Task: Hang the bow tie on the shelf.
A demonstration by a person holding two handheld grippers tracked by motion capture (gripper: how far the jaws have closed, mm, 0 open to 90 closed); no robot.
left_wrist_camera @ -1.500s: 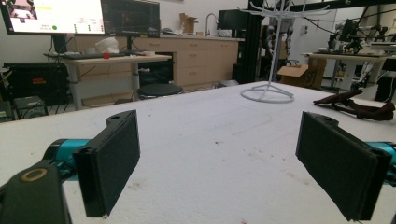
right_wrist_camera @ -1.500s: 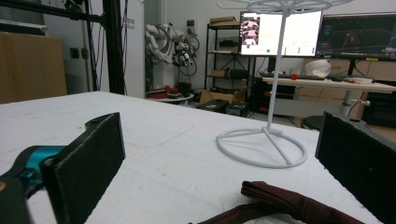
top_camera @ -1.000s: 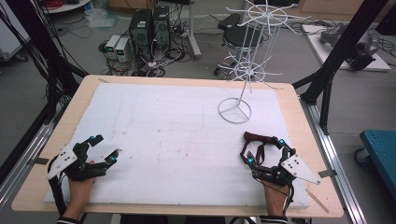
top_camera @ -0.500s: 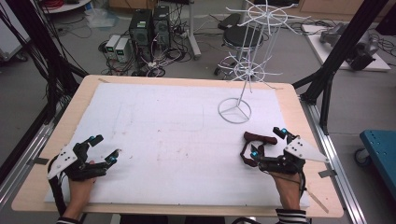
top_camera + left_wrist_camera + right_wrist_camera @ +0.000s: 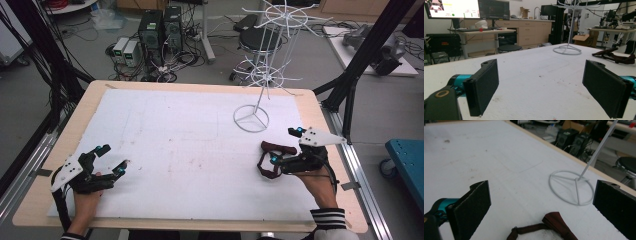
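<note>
High view: at the lower left of the frame the left gripper (image 5: pixel 111 160) rests on the white mat (image 5: pixel 190 145) of the bench (image 5: pixel 90 100), held by a hand (image 5: pixel 87 200) that enters from the bottom edge. Its fingers are spread apart and hold nothing. In the upper middle-right stands a white wire rack (image 5: pixel 270 75); its round base sits on the mat near the far edge. At the lower right, below the base, lies a dark red bow tie (image 5: pixel 272 157) with its strap, flat on the mat. The right gripper (image 5: pixel 285 146) is just beside it on its right side, and its fingers are spread apart, one above the tie in the frame and one at its lower part. I cannot tell if they touch the tie.

Left gripper view: the two black fingers (image 5: pixel 484 88) stand wide apart over bare mat. The rack (image 5: pixel 569 27) is in the upper middle, and the tie (image 5: pixel 616 56) lies at the right edge.

Right gripper view: the fingers (image 5: pixel 472 205) are wide apart, with no contact visible. The tie (image 5: pixel 549 226) lies at the bottom centre, between them, and the rack base (image 5: pixel 571 187) is beyond it, to the right.
</note>
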